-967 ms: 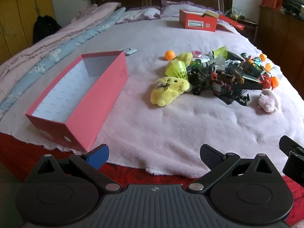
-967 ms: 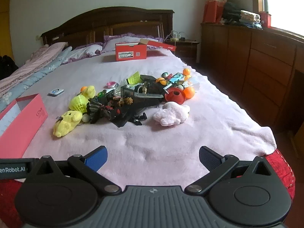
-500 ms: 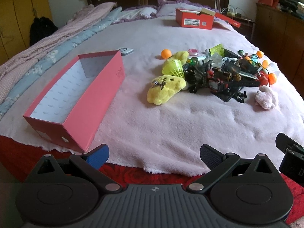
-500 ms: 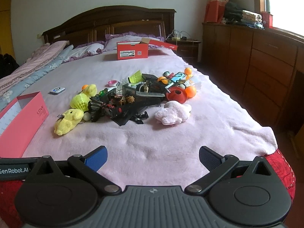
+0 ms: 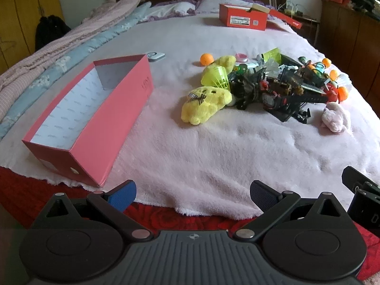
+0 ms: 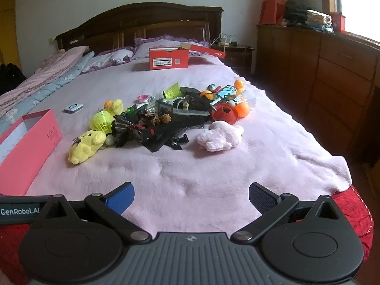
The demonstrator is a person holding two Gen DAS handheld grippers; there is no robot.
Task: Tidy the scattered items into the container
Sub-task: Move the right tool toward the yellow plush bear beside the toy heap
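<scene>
Both tools sit at the foot of the bed, well short of the toys. The left gripper point(image 5: 192, 192) has its fingers spread wide with nothing between them, and the right gripper point(image 6: 191, 194) is likewise released and empty above the pale pink blanket point(image 6: 185, 173).

The pink box point(image 5: 95, 128), the likely container, lies open and empty on the left side of the bed, its long wall facing the pile. Nearest to it is the yellow plush toy point(image 5: 205, 104), lying apart enough from the tangle for a clean first pick by the left hand: come down over its middle, close across the narrow width, and lift clear of the box rim before letting go. The pink plush toy point(image 6: 219, 136) sits alone on the right edge of the heap and suits the right hand.

Beyond them, the black toy tangle point(image 6: 156, 128) looks interlocked, so it will probably drag neighbours; take it piece by piece. The yellow-green shuttlecock point(image 5: 217, 77) crushes easily, so grip it lightly. The orange balls point(image 6: 242, 109) may roll on soft fleece. Farthest back stands a red shoebox point(image 6: 169, 58).
</scene>
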